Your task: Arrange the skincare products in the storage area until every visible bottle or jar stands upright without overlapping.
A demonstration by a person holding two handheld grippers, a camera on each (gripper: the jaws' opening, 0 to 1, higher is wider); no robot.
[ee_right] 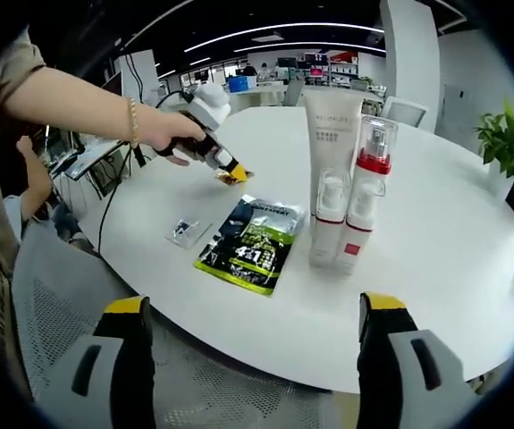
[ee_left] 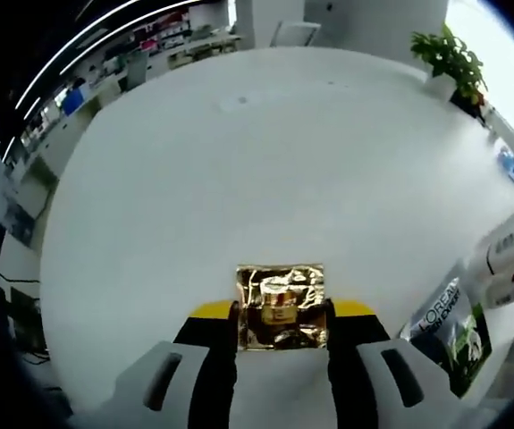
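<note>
My left gripper [ee_left: 281,313] is shut on a small gold foil sachet [ee_left: 281,304], held over the white round table [ee_left: 239,161]. In the right gripper view a person's hand holds that left gripper [ee_right: 228,170] with the gold sachet [ee_right: 233,177] just above the table's far left side. A tall white tube [ee_right: 332,125] and three white pump bottles with red bands [ee_right: 346,219] stand upright close together. A black-and-green sachet [ee_right: 252,243] lies flat to their left. My right gripper [ee_right: 255,306] is open and holds nothing, hanging off the table's near edge.
A small clear packet [ee_right: 185,231] lies left of the black-and-green sachet [ee_left: 449,335]. The white bottles [ee_left: 511,259] show at the right of the left gripper view. A potted plant [ee_left: 453,58] stands past the table. Mesh chairs [ee_right: 51,304] sit at the near edge.
</note>
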